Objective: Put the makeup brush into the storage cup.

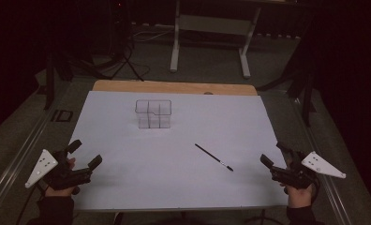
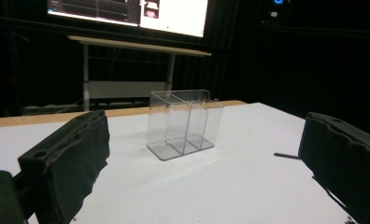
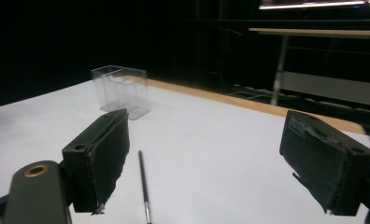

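A clear plastic organiser (image 1: 153, 114) with several compartments stands upright on the white sheet, towards the back middle; it also appears ahead in the left gripper view (image 2: 184, 123) and far left in the right gripper view (image 3: 121, 91). A thin black pen (image 1: 214, 157) lies flat, right of centre, running diagonally. My left gripper (image 1: 85, 153) rests at the front left edge, open and empty. My right gripper (image 1: 273, 153) sits at the front right edge, open and empty, with the pen (image 3: 143, 185) on the sheet just ahead between its jaws.
The white sheet (image 1: 127, 173) covers a wooden table whose bare strip (image 1: 174, 87) shows at the back. Beyond it stand a desk frame (image 1: 211, 33) and a tripod (image 1: 125, 56) on the dark floor. A lit monitor (image 2: 174, 14) hangs in the background.
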A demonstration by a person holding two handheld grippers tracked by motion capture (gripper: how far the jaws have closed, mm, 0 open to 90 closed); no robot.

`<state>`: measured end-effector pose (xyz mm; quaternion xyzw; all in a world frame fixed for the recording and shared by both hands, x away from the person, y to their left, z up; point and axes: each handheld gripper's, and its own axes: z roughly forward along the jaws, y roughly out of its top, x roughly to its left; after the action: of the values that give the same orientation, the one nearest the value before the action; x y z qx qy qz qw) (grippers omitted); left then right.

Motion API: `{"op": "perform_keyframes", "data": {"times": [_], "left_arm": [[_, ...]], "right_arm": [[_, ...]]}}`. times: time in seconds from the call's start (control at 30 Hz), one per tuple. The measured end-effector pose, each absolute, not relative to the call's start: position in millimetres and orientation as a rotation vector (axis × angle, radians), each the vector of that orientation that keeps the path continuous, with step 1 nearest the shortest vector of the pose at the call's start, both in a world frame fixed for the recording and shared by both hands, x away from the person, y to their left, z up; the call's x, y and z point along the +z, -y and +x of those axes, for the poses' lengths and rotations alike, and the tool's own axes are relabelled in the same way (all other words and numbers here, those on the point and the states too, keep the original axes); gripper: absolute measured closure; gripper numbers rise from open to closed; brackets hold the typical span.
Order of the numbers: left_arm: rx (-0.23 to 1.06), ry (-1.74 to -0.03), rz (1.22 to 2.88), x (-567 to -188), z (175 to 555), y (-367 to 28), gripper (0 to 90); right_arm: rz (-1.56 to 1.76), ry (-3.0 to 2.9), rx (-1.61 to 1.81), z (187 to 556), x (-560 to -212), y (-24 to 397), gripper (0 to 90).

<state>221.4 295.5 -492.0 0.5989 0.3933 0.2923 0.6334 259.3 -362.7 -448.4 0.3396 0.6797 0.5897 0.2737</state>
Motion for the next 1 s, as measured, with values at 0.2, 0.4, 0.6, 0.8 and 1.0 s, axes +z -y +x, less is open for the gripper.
{"op": "perform_keyframes", "data": {"times": [0.2,0.4,0.6,0.8,1.0], "left_arm": [[0.675,-0.893,1.369,-490,221,-294,2.6],[0.67,-0.889,1.378,-489,222,-294,2.6],[0.661,-0.89,1.382,-489,222,-293,2.6],[0.644,-0.894,1.364,-488,222,-294,2.6],[0.644,-0.894,1.368,-488,222,-293,2.6]], "right_arm": [[0.893,-1.86,1.59,257,-431,355,16.4],[0.891,-1.97,1.557,265,-417,340,11.2],[0.898,-2.047,1.574,277,-408,328,10.5],[0.882,-2.123,1.539,287,-400,314,10.2],[0.872,-2.198,1.475,296,-397,301,11.4]]}}
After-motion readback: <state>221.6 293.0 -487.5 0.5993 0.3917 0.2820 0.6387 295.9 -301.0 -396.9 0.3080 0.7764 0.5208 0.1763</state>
